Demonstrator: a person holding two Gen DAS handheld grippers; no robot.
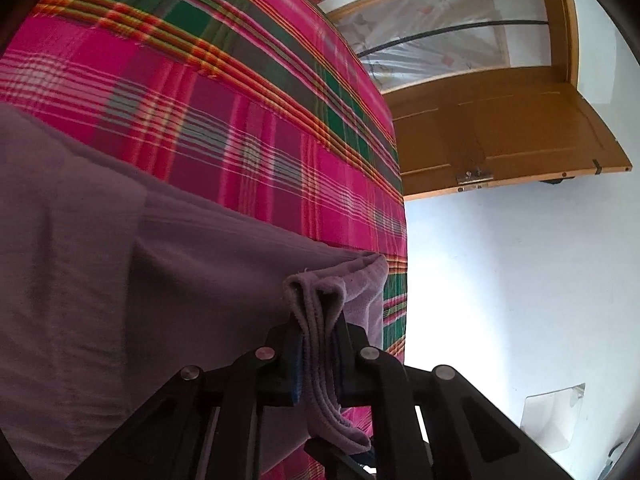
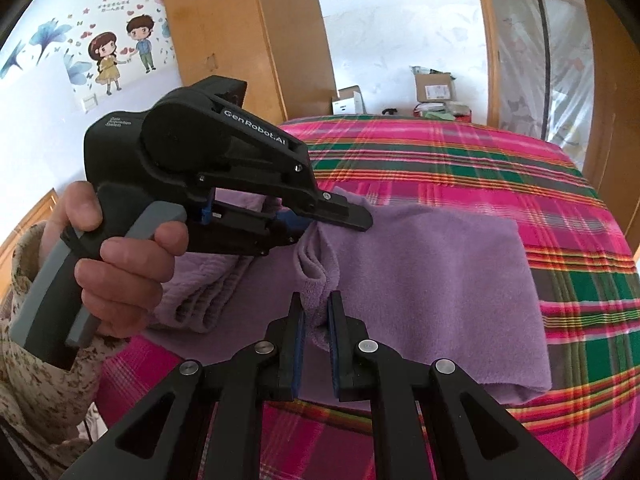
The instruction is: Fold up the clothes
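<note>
Both grippers are clamping the purple garment (image 2: pixel 432 280), which is lying on the plaid bedspread (image 2: pixel 520 168) near the bed's edge.

- My left gripper (image 1: pixel 318 332) is pinching a bunched stack of hem; I am counting about 3 or 4 layers between the pads, edges sticking up past the fingertips. Jaws are nearly together, squeezed on cloth.
- My right gripper (image 2: pixel 316 320) is biting a raised pleat of the same fabric; the pads are pressing it from both sides.
- In the right wrist view, my left hand (image 2: pixel 120 264) is wrapping the other tool's handle, its tip resting just beside my pleat.

Handling, as I am judging it: fleecy, soft, light, no stiffness at all. It is sagging wherever unsupported, so I am expecting droop between the 2 grips. The nap is looking grippy, not slippery; nothing fragile. A thick layered hem is holding better than a single ply. Best hold: corners or hem edge, both grips well apart, keeping the span taut.
</note>
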